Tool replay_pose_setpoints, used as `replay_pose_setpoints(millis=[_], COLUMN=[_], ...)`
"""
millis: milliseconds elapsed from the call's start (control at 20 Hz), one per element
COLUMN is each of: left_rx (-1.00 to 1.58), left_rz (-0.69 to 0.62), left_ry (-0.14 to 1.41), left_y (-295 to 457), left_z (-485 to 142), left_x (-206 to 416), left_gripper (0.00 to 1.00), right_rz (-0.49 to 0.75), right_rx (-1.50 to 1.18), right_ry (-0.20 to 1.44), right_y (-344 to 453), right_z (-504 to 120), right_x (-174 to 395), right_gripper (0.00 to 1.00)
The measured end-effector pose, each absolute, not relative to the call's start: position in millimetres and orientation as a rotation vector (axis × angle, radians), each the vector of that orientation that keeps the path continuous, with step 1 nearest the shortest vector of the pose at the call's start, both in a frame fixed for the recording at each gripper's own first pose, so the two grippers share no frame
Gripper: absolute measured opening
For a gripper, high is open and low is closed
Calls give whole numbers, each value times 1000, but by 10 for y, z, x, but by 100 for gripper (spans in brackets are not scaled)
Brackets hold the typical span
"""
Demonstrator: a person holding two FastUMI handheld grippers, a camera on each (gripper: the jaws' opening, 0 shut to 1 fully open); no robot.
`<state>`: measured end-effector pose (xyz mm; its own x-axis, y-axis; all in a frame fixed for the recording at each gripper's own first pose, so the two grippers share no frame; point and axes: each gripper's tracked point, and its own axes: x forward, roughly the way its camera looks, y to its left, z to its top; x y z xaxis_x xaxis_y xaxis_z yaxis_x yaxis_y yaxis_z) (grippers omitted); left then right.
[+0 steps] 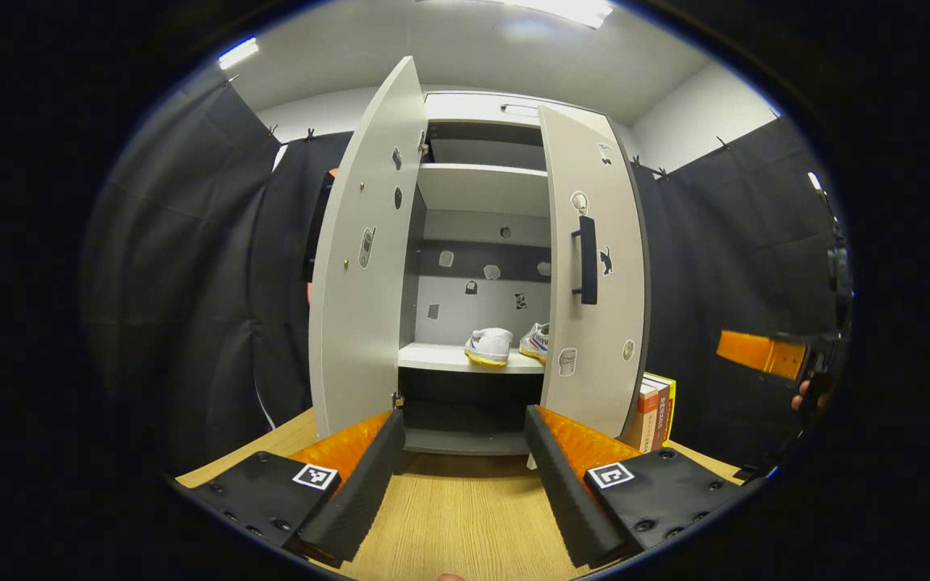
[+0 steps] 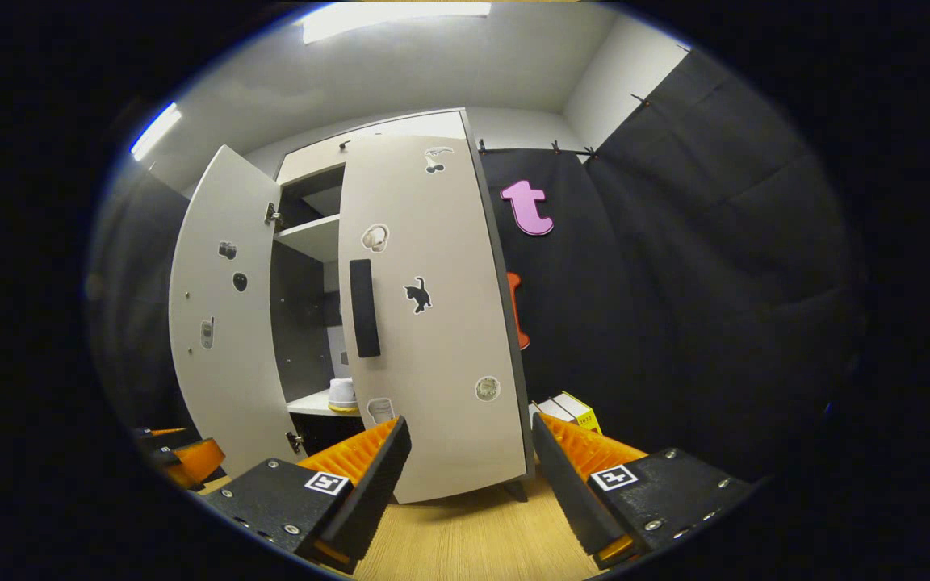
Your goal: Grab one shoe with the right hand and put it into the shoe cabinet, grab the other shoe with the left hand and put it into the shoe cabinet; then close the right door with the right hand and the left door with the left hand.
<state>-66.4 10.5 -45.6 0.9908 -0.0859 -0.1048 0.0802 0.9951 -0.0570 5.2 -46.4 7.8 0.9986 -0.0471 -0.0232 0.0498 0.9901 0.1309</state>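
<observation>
Shoe cabinet [image 1: 481, 266]: you have it standing on the table [image 1: 449, 516], straight ahead in the left gripper view. Both doors stand open.
Shoes: one shoe [image 1: 490, 345] and the other shoe [image 1: 536, 341] sit side by side on the lower shelf [image 1: 441, 357] inside the cabinet. Judge the stowing steps done; the door steps are not yet done.
Right door [image 2: 425, 323]: it is swung partway toward the front and fills the middle of the right gripper view. Its handle [image 2: 364, 308] is a dark upright bar near the free edge.
Left door [image 1: 364, 258]: it is swung wide, with its inner face toward you.
Handling: expect stiff, light panels that turn freely on their hinges. A flat push on the outer face near the free edge should close each one. No pinch is needed. Push slowly, since the cabinet may slide on the smooth table.
Left gripper [image 1: 461, 464]: jaws spread, holding nothing, low over the table in front of the cabinet.
Right gripper [image 2: 469, 472]: jaws spread, holding nothing, just short of the right door's lower edge.
Nearby: books [image 1: 655, 411] stand beside the cabinet on its right side. Keep the right gripper off them.
Writing: small stickers, among them a black cat [image 2: 417, 294], dot both doors. No brand or text is readable. The print on the books is too small to read.
</observation>
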Motion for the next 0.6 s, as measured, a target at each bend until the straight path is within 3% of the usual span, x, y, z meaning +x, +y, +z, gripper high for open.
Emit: replay_pose_setpoints(millis=[300,600], left_rx=[-123,-85], left_rz=[-54,153], left_ry=[51,-31], left_y=[285,1323], left_z=[-133,296], left_x=[-614,-470], left_gripper=[96,96], right_rz=[-35,11], right_rx=[129,116], right_ry=[27,28], right_y=[-444,-263], right_z=[5,-83], right_x=[-18,-137], right_gripper=[94,94])
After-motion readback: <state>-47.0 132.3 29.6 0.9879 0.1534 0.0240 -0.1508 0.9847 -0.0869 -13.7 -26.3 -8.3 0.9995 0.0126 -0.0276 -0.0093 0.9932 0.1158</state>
